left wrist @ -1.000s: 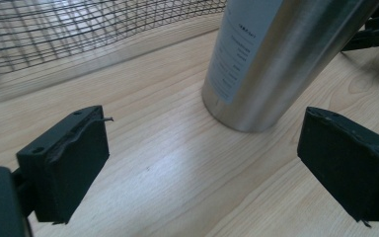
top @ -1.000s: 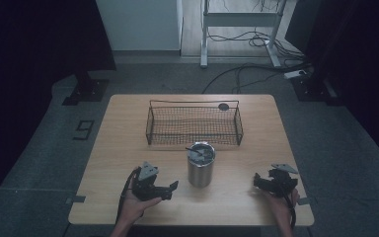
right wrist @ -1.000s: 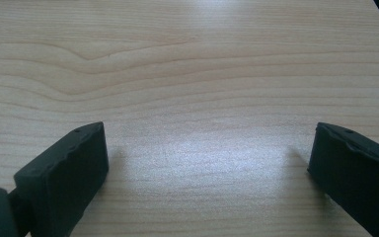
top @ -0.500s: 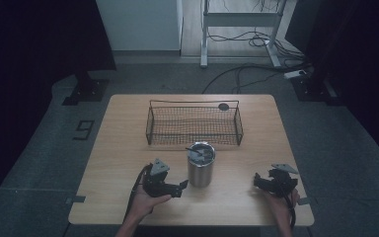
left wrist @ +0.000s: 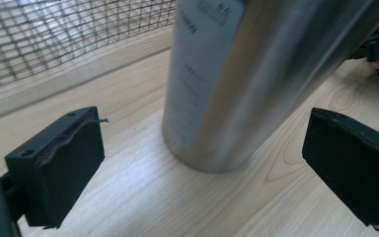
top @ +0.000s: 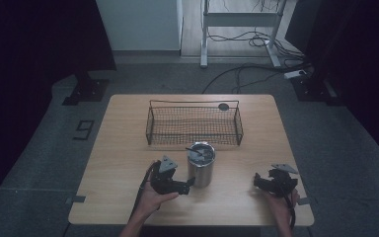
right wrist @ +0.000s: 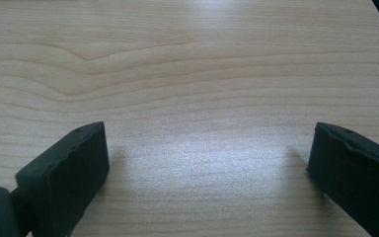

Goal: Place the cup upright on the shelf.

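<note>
A steel tumbler [top: 201, 167] with a dark lid stands upright at the middle of the wooden table [top: 128, 153], just in front of a wire basket [top: 195, 123]. My left gripper [top: 188, 186] lies low at the tumbler's left side, pointing right at its base. Its jaws have just been opening and stand wide. In the left gripper view [left wrist: 202, 168] the tumbler [left wrist: 227, 84] rises close ahead of the gap, and neither pad touches it. My right gripper [top: 257, 181] rests open near the table's front right, and between its pads [right wrist: 64, 173] lies bare wood.
A small dark disc [top: 223, 106] lies by the basket's back right corner. The basket's mesh wall [left wrist: 69, 34] runs just behind the tumbler. Cables and a metal stand [top: 242, 29] are on the floor beyond the table.
My left hand has slid right across the table up to the tumbler's base, with its jaws wider apart. The right hand has kept still.
</note>
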The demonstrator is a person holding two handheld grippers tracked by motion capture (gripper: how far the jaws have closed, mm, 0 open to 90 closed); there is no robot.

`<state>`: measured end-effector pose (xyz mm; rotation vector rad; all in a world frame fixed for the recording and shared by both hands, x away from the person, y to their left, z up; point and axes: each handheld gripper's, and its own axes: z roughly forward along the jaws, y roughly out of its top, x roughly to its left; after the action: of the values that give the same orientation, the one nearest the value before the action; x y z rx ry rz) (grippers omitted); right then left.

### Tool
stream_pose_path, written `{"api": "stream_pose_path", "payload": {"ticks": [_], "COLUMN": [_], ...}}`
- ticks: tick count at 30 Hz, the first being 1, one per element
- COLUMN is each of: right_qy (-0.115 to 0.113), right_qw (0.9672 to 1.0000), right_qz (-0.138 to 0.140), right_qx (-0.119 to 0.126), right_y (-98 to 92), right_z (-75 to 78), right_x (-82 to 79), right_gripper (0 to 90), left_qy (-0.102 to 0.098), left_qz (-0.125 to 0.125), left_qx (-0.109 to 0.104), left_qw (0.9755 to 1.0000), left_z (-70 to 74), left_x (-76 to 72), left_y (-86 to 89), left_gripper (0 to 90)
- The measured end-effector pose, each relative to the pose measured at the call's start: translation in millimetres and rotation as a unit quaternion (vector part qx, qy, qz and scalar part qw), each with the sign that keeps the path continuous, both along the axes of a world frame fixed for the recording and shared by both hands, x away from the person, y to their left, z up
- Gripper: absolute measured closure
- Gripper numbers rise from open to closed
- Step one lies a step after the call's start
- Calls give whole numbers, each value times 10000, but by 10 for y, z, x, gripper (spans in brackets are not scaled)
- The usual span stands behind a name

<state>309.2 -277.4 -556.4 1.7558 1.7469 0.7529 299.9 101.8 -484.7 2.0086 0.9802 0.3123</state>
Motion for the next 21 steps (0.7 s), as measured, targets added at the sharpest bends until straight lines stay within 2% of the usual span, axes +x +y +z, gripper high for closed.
{"api": "stream_pose_path", "payload": {"ticks": [2, 6, 21], "right_qy": [1, 1, 1], "right_qw": [10000, 10000, 10000], "right_qz": [0, -2, -1], "right_qx": [-1, 1, 0], "right_y": [0, 0, 0], "right_z": [0, 0, 0], "right_x": [0, 0, 0], "right_gripper": [20, 19, 20], "left_qy": [-117, -157, -301], "left_qz": [2, -65, -180], "left_qx": [-69, -160, -114], "left_qw": [9999, 9997, 9993], "left_z": [18, 43, 98], "left_x": [6, 21, 100], "left_y": [-26, -64, -273], "left_gripper": [25, 21, 5]}}
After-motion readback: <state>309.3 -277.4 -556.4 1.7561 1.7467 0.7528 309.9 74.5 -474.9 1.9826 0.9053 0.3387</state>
